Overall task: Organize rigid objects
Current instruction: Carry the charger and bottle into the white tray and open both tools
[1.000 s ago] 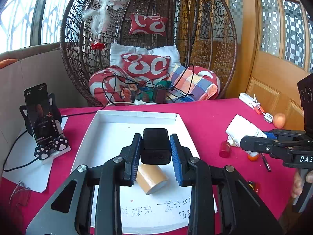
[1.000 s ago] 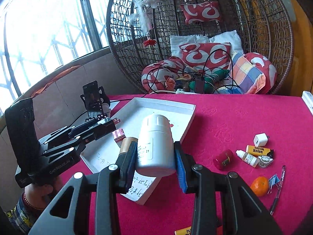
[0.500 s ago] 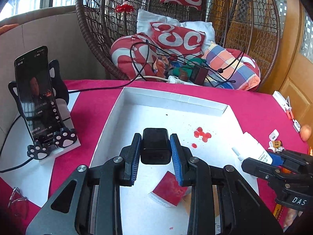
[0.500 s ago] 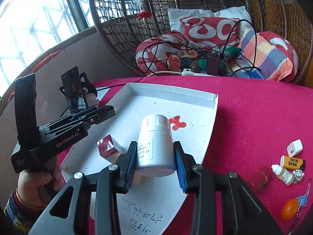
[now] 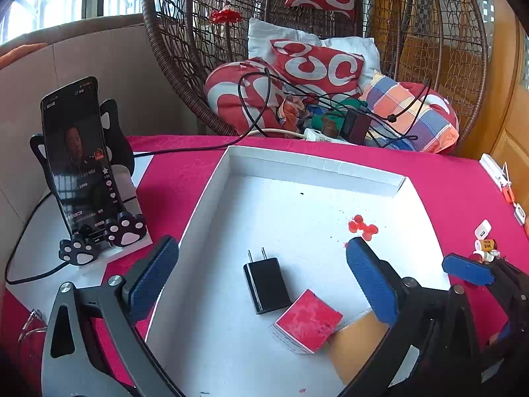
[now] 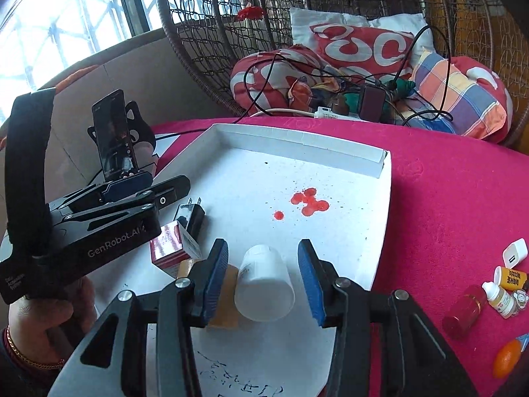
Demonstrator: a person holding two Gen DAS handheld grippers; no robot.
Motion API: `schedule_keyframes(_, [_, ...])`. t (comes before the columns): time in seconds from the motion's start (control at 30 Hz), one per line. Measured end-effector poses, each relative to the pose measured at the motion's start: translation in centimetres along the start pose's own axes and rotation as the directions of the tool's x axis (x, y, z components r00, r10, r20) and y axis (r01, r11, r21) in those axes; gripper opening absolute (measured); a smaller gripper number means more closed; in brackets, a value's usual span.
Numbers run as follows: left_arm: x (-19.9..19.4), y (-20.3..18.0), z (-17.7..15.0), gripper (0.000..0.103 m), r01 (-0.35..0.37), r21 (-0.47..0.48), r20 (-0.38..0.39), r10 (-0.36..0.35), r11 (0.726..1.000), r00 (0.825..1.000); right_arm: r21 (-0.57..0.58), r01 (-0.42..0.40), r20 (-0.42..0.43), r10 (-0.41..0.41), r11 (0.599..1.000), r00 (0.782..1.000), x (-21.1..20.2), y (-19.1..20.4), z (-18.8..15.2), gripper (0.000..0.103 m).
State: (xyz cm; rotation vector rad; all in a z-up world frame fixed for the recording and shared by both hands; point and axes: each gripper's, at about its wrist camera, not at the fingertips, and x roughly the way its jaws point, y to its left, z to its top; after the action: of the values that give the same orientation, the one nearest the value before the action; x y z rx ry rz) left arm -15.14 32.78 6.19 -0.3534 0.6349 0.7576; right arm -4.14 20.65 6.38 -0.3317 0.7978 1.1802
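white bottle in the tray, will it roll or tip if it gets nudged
The white bottle appears to stand upright between the open right tongs, so it should not roll. It looks taller than it is wide, so a high push might tip it. Its smooth plastic may slide on the white tray.

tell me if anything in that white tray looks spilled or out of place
Yes: red blotches stain the white tray floor toward its far right, like spilled liquid. The white bottle lies on its side between the open right claw.
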Motion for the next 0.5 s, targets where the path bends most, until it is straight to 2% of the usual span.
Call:
schedule_keyframes(0.03, [-0.4, -0.1, -0.1, 0.103, -0.012, 0.004, 0.012, 0.012, 1.000, 1.000, 0.000, -0.010, 0.016, 0.010, 1.000, 1.000, -0.3, 0.0, -0.2, 0.099])
schedule_keyframes(0.07, [-0.8, -0.1, -0.1, 0.103, -0.030, 0.006, 0.023, 0.030, 1.000, 0.999, 0.001, -0.019, 0.033, 0.019, 1.000, 0.999, -0.7, 0.0, -0.3, 0.103])
schedule_keyframes(0.23, [-3.5, -0.3, -0.6, 0.103, -0.051, -0.019, 0.105, 0.053, 0.999, 0.993, 0.045, -0.056, 0.079, 0.052, 0.997, 0.996, -2.8, -0.5, -1.0, 0.103])
schedule_keyframes(0.3, [-4.7, -0.5, -0.8, 0.103, -0.056, -0.026, 0.138, 0.059, 0.998, 0.989, 0.043, -0.062, 0.129, 0.056, 0.997, 0.990, -4.5, -0.5, -1.3, 0.103])
schedule_keyframes(0.5, [-7.8, -2.1, -1.6, 0.103, -0.014, -0.022, 0.209, 0.018, 1.000, 0.978, 0.024, -0.070, 0.255, 0.062, 0.997, 0.965, -9.2, 0.0, -1.9, 0.103])
